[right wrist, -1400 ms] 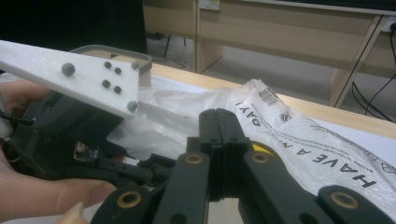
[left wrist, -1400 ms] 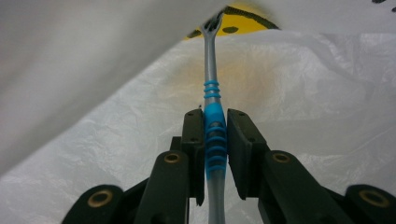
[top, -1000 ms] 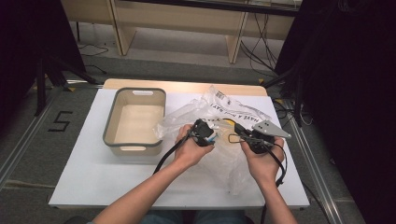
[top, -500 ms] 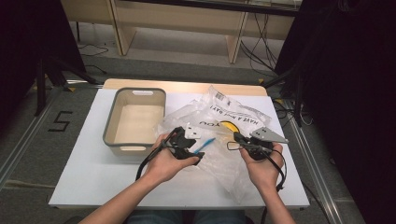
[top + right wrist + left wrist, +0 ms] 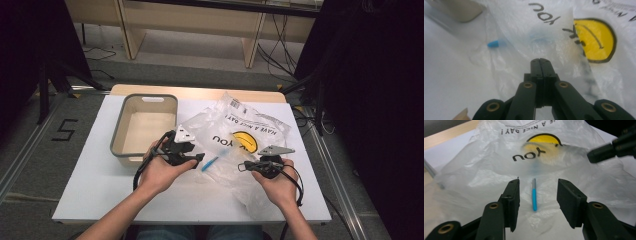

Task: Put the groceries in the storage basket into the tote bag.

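A: What has changed?

B: The left gripper (image 5: pixel 197 159) has drawn back from the plastic bag (image 5: pixel 250 131) toward the grey bin (image 5: pixel 144 148). Its jaws have just been closing a little, yet they stand apart with nothing pressed between them. The blue pen (image 5: pixel 534 197) lies on the bag, between the jaws, half out of the bag's mouth.

A: And the right gripper (image 5: pixel 241 165)?

B: Its jaws are pressed together, and they seem to pinch the bag's film.

A: So the pen is not yet taken?

B: I think so. The bag reads "HAVE A NICE DAY!" and "YOU", beside a yellow smiley (image 5: pixel 596 41).
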`<action>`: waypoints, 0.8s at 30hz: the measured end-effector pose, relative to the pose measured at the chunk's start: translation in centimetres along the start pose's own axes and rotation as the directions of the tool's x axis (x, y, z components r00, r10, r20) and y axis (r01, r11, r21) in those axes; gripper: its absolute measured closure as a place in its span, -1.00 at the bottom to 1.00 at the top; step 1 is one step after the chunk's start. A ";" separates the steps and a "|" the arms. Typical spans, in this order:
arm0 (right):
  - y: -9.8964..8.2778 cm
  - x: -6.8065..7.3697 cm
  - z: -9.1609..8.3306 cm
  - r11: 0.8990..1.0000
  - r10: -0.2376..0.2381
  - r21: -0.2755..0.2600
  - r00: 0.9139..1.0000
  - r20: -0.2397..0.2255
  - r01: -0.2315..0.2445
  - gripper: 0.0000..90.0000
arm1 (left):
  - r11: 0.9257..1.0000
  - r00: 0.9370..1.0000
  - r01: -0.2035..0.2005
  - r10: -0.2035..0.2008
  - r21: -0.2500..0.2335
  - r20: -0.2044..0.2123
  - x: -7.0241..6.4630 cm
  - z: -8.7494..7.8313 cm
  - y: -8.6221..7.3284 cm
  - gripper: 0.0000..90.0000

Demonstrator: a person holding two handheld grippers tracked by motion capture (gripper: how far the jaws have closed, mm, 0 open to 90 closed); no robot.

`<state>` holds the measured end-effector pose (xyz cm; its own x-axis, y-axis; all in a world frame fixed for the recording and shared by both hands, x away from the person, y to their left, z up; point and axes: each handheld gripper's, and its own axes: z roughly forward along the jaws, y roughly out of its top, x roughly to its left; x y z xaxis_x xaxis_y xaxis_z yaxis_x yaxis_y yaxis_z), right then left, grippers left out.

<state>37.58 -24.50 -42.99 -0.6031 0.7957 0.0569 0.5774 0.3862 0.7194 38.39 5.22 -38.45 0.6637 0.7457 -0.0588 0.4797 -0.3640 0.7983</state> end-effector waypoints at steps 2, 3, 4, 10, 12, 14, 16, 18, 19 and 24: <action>-0.4 -0.1 0.4 0.999 0.001 0.040 1.000 -0.015 -0.001 1.00 | 1.000 1.000 0.008 -0.008 -0.009 -0.022 0.4 0.3 0.0 0.25; -0.6 -0.1 0.6 0.998 0.002 0.056 1.000 -0.023 0.000 1.00 | 1.000 0.999 0.006 -0.006 -0.011 -0.033 0.5 0.4 -0.1 0.28; -0.7 -0.1 0.8 0.998 0.004 0.070 1.000 -0.028 -0.002 1.00 | 1.000 0.999 0.011 -0.011 -0.017 -0.041 0.6 0.6 -0.1 0.31; -1.3 0.5 2.0 0.991 0.003 0.133 0.998 -0.059 0.005 1.00 | 1.000 0.996 0.029 -0.030 -0.011 -0.085 1.1 1.7 -0.5 0.43; -1.5 0.7 2.3 0.987 -0.005 0.160 0.997 -0.077 0.017 1.00 | 1.000 0.996 0.020 -0.020 0.008 -0.087 1.1 2.1 -0.8 0.44; -1.7 0.9 2.6 0.981 -0.010 0.191 0.995 -0.097 0.029 1.00 | 1.000 0.996 0.017 -0.014 0.026 -0.092 1.1 2.6 -1.2 0.45; -1.9 1.1 2.8 0.976 -0.011 0.216 0.993 -0.119 0.037 1.00 | 0.999 0.996 0.015 -0.011 0.044 -0.089 1.2 2.9 -1.4 0.46; -2.1 1.2 2.9 0.977 -0.002 0.213 0.990 -0.142 0.033 0.92 | 0.998 0.996 0.019 -0.014 0.054 -0.091 1.3 3.2 -1.6 0.46; -2.1 1.3 2.8 0.978 0.009 0.207 0.989 -0.150 0.022 0.89 | 0.998 0.996 0.019 -0.014 0.057 -0.090 1.4 3.3 -1.7 0.46; -0.9 0.9 0.6 0.998 0.022 0.069 0.990 -0.137 -0.012 0.66 | 0.998 0.997 0.012 -0.008 0.057 -0.078 1.1 3.2 -2.1 0.44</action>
<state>36.86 -23.84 -44.05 -0.6602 0.7324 0.1668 0.6214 0.4078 0.6691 39.95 5.05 -42.09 0.6129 0.7899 -0.0177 0.5196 -0.3861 0.7622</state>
